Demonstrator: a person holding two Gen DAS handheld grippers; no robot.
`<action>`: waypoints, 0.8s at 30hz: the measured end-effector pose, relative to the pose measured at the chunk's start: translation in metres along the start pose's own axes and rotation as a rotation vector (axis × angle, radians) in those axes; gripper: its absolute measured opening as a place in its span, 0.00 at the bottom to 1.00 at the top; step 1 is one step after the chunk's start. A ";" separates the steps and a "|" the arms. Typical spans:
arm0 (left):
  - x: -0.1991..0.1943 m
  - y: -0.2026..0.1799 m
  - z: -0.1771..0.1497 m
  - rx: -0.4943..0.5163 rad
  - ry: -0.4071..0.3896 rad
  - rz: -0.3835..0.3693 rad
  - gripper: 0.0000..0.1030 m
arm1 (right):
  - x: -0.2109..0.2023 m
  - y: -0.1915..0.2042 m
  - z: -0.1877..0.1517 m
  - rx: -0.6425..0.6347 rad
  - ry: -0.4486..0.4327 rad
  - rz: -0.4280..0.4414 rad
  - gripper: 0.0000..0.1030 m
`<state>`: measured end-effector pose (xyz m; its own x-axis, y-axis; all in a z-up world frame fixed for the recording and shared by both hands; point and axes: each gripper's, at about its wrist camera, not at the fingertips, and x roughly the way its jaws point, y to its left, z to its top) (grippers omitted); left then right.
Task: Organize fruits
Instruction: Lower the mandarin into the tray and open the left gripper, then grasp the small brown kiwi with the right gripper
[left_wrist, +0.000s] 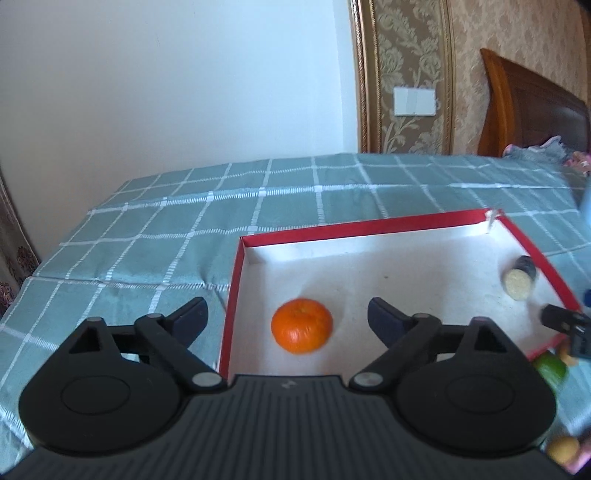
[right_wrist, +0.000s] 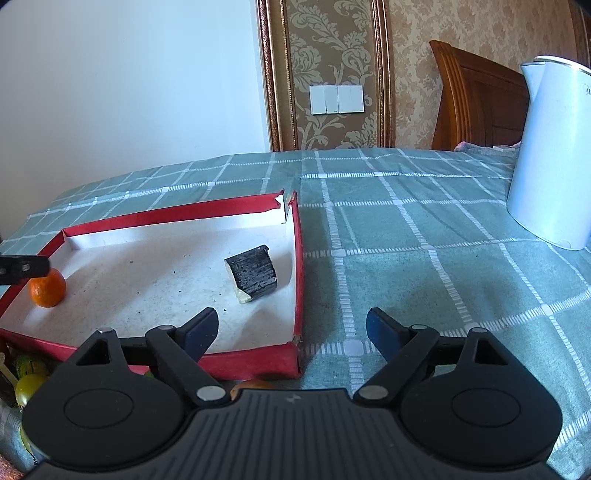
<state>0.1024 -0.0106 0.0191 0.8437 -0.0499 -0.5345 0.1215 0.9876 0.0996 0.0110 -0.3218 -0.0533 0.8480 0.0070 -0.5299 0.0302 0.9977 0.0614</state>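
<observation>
Your left hand-held gripper is spread wide and grasps nothing; its 2 fingers straddle the near left corner of the red box, one finger over the checked cloth and the other over the white box floor. The orange sits inside the box near its left wall, between the 2 fingers in the left wrist view but not touched by either. A short black-skinned piece with a pale cut end lies against the right wall of the same box, well apart from the orange. Your right hand-held gripper is also released and empty, its fingers straddling the near right corner of the box; the right finger is over the cloth on the counter. In the right wrist view the orange is at the far left of the box and the black piece lies near the right wall. Small green and yellow fruits lie outside the box, just beside its near wall. A white kettle stands on the cloth to the right, well apart from the box.
</observation>
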 end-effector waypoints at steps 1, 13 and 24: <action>-0.009 0.000 -0.004 0.003 -0.013 -0.003 0.94 | 0.000 0.001 0.000 -0.004 -0.002 -0.002 0.85; -0.093 -0.007 -0.079 0.025 -0.095 -0.082 1.00 | -0.020 -0.024 0.008 0.061 -0.050 0.028 0.85; -0.084 0.014 -0.110 -0.012 -0.047 -0.076 1.00 | -0.049 -0.023 -0.018 -0.001 -0.088 0.097 0.85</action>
<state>-0.0242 0.0240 -0.0269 0.8559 -0.1314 -0.5002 0.1802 0.9823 0.0503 -0.0410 -0.3433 -0.0441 0.8903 0.0972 -0.4448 -0.0544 0.9927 0.1080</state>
